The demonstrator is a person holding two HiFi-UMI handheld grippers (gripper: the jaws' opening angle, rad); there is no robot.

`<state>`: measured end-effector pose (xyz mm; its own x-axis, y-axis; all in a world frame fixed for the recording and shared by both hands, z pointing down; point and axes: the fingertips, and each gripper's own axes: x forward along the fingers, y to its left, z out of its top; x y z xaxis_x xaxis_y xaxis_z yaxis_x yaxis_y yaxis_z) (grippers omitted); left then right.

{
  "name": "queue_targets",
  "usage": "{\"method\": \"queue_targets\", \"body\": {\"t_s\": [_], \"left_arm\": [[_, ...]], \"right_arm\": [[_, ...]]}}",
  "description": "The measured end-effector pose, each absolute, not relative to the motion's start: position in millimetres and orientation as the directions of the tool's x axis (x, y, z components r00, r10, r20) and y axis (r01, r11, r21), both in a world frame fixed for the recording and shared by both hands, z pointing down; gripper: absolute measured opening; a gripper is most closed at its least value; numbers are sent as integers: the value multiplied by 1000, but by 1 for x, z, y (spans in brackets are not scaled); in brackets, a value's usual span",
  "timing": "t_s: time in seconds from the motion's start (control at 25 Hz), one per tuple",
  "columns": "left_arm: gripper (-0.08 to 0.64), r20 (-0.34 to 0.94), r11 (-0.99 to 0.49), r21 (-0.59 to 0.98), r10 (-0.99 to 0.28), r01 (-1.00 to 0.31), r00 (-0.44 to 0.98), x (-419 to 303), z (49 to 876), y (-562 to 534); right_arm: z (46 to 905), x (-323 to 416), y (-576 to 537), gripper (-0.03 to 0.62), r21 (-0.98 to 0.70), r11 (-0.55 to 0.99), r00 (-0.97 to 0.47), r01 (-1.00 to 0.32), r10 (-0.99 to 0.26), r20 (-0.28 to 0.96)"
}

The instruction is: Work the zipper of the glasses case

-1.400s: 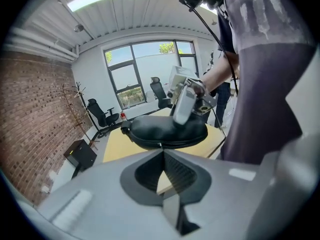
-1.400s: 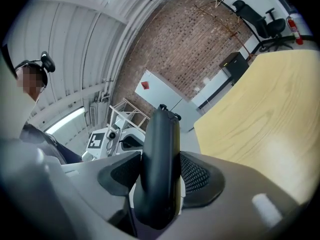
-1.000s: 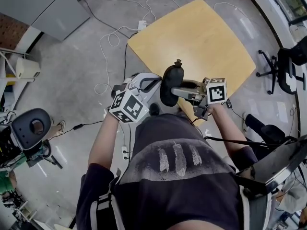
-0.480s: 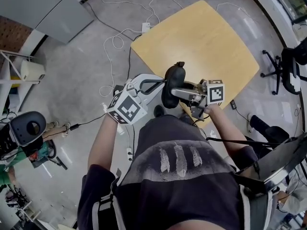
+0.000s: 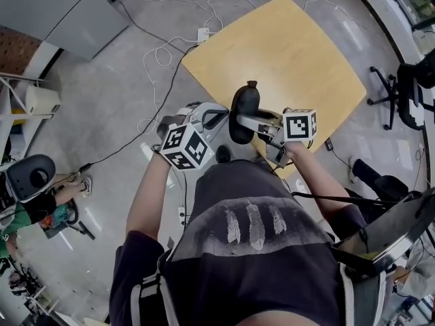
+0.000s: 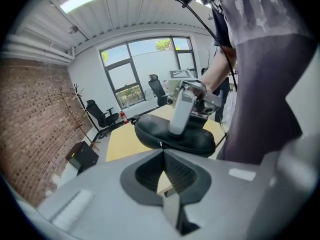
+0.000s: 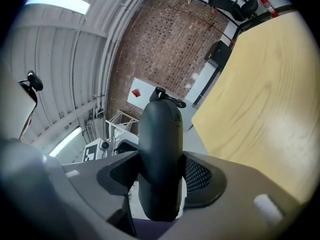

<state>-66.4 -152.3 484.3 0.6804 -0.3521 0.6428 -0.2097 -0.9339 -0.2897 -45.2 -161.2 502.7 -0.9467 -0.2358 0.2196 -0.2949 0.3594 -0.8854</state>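
A black oval glasses case (image 5: 243, 111) hangs in the air over the near edge of the wooden table (image 5: 292, 53). My right gripper (image 5: 248, 122) is shut on it. Its jaws have just been closing a little, and in the right gripper view the pads press on both sides of the case (image 7: 160, 154). The zipper pull (image 7: 167, 98) sticks out at the case's far end. My left gripper (image 5: 219, 117) is shut with nothing in it. Its tips (image 6: 164, 156) sit just short of the case's long side (image 6: 175, 136).
The person's torso fills the lower head view. Cables (image 5: 156, 60) trail over the grey floor left of the table. Office chairs (image 5: 408, 94) stand at the right, a grey cabinet (image 5: 68, 12) at the upper left, and a dark stool (image 5: 30, 175) at the left.
Both hands have dipped slightly, with the case still clamped in the right jaws. The left gripper stays shut beside the case.
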Motion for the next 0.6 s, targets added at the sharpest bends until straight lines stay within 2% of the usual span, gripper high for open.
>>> {"method": "queue_targets", "body": {"t_s": [0.6], "left_arm": [[-14, 650, -941, -171, -331, -293, 684, -66, 525, -155]], "right_arm": [[531, -39, -176, 264, -875, 254, -899, -411, -272, 343]]}}
